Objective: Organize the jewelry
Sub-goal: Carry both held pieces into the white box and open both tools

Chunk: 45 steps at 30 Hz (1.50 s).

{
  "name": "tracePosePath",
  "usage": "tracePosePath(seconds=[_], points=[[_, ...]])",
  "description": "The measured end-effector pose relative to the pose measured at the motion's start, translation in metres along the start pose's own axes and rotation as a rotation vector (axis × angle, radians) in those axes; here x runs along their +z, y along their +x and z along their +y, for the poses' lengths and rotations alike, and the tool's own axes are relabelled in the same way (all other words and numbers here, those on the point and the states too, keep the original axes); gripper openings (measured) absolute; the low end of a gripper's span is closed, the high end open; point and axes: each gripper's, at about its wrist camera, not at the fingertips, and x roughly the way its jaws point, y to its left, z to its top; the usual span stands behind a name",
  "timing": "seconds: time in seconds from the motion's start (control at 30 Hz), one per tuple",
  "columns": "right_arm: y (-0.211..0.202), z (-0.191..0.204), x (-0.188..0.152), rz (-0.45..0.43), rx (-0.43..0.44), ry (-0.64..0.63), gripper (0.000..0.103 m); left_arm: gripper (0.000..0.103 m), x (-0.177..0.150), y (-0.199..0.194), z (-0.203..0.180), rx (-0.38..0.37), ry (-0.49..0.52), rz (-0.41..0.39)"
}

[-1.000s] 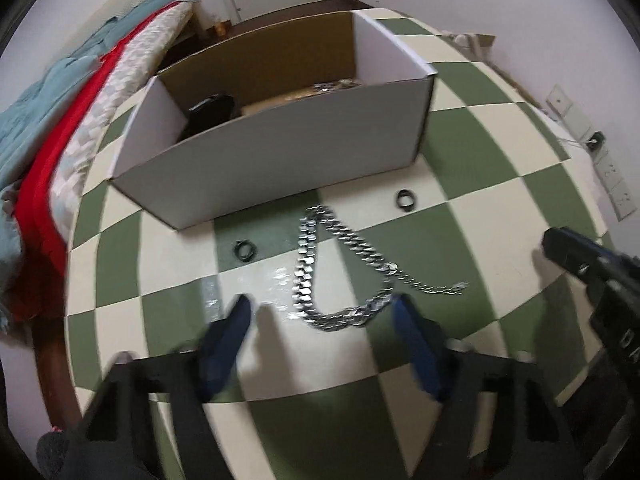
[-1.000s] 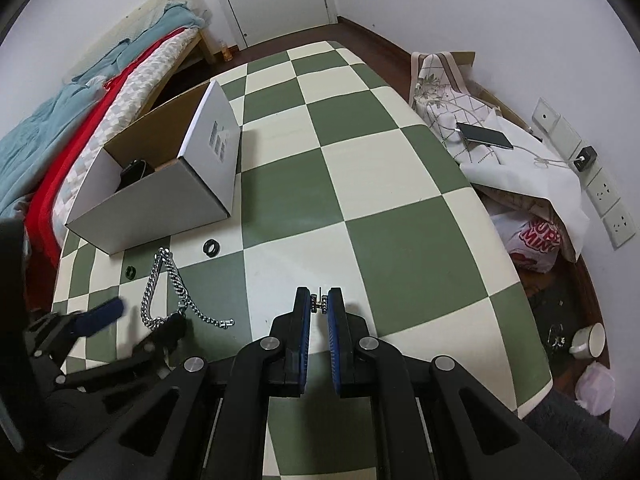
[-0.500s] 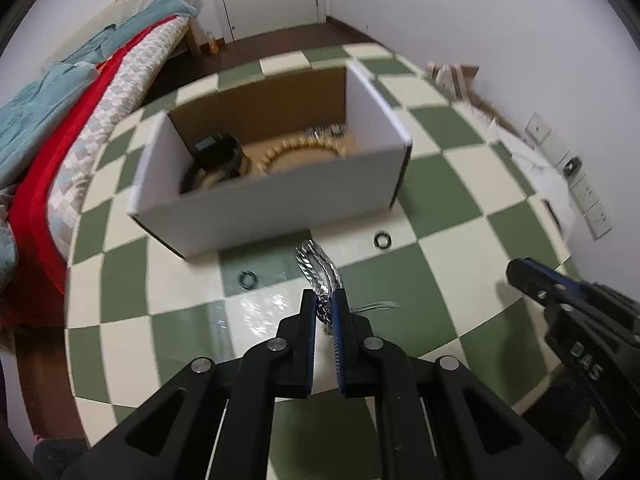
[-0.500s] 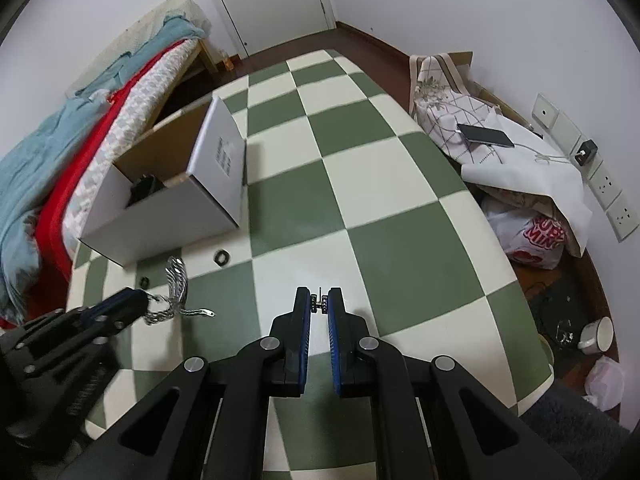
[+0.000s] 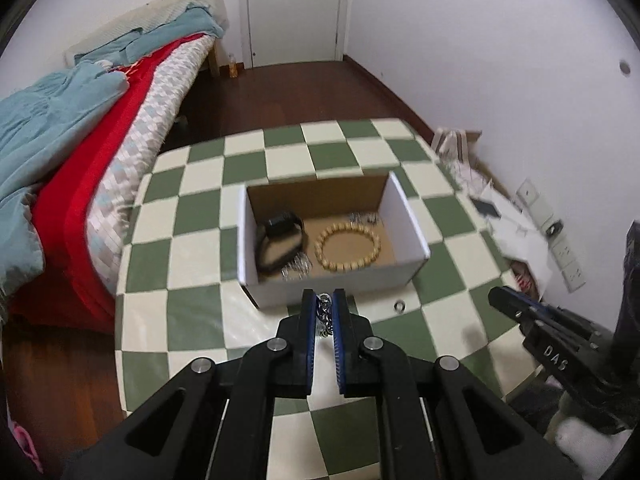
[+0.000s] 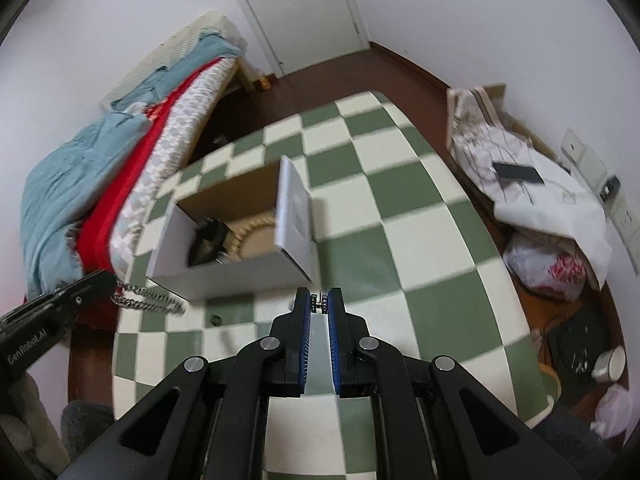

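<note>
Inside, the white box point(image 5: 340, 286) holds a beaded bracelet point(image 5: 347, 247) and a black watch point(image 5: 280, 240). Left fingers point(image 5: 307, 312) grasp the silver chain point(image 5: 325, 312); right fingers point(image 6: 303, 312) pinch a small stud point(image 6: 319, 306).

Right tongs point(image 6: 319, 305) pinching small stud point(image 6: 319, 300)

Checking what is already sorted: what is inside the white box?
Inside the white box: a black watch, a wooden bead bracelet and silver chain pieces. The near wall hides the front floor strip.
</note>
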Motion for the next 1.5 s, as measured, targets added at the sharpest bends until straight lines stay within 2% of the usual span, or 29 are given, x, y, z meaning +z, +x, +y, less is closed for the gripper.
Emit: tracePosePath(seconds=[0.23, 0.43, 0.67, 0.9, 1.0, 1.1, 1.17, 1.2, 1.23, 1.27, 1.3, 1.33, 1.37, 1.43, 1.5], points=[[-0.01, 0.038, 0.045, -0.006, 0.083, -0.068, 0.009, 0.005, 0.043, -0.029, 0.014, -0.031, -0.019, -0.06], [0.007, 0.062, 0.083, 0.037, 0.125, -0.107, 0.009, 0.005, 0.08, -0.018, 0.029, -0.057, -0.042, -0.06], [0.059, 0.069, 0.112, 0.143, 0.13, -0.11, 0.009, 0.005, 0.108, 0.026, 0.043, -0.08, -0.052, 0.02], [0.108, 0.07, 0.113, 0.265, 0.117, -0.121, 0.009, 0.006, 0.11, 0.077, 0.045, -0.098, -0.052, 0.139], [0.123, 0.07, 0.113, 0.315, 0.113, -0.128, 0.009, 0.008, 0.108, 0.095, 0.049, -0.072, -0.06, 0.199], [0.133, 0.069, 0.115, 0.355, 0.107, -0.112, 0.01, 0.01, 0.107, 0.101, 0.057, -0.041, -0.09, 0.208], [0.135, 0.066, 0.117, 0.365, 0.111, -0.092, 0.014, 0.018, 0.106, 0.102, 0.06, -0.016, -0.094, 0.205], [0.134, 0.064, 0.118, 0.365, 0.107, -0.086, 0.018, 0.031, 0.106, 0.102, 0.062, -0.001, -0.093, 0.199], [0.134, 0.063, 0.119, 0.365, 0.108, -0.081, 0.03, 0.052, 0.106, 0.101, 0.063, 0.01, -0.096, 0.187], [0.133, 0.061, 0.119, 0.364, 0.109, -0.071, 0.043, 0.064, 0.105, 0.098, 0.065, 0.027, -0.1, 0.169], [0.131, 0.059, 0.119, 0.361, 0.103, -0.065, 0.049, 0.081, 0.105, 0.096, 0.067, 0.038, -0.102, 0.159], [0.13, 0.058, 0.119, 0.359, 0.101, -0.064, 0.053, 0.084, 0.104, 0.093, 0.069, 0.049, -0.106, 0.144], [0.128, 0.057, 0.119, 0.354, 0.096, -0.062, 0.053, 0.084, 0.103, 0.09, 0.07, 0.063, -0.106, 0.131], [0.124, 0.056, 0.119, 0.343, 0.071, -0.071, 0.054, 0.097, 0.103, 0.089, 0.073, 0.086, -0.108, 0.129], [0.118, 0.056, 0.116, 0.325, 0.033, -0.09, 0.062, 0.103, 0.1, 0.087, 0.075, 0.112, -0.105, 0.119]])
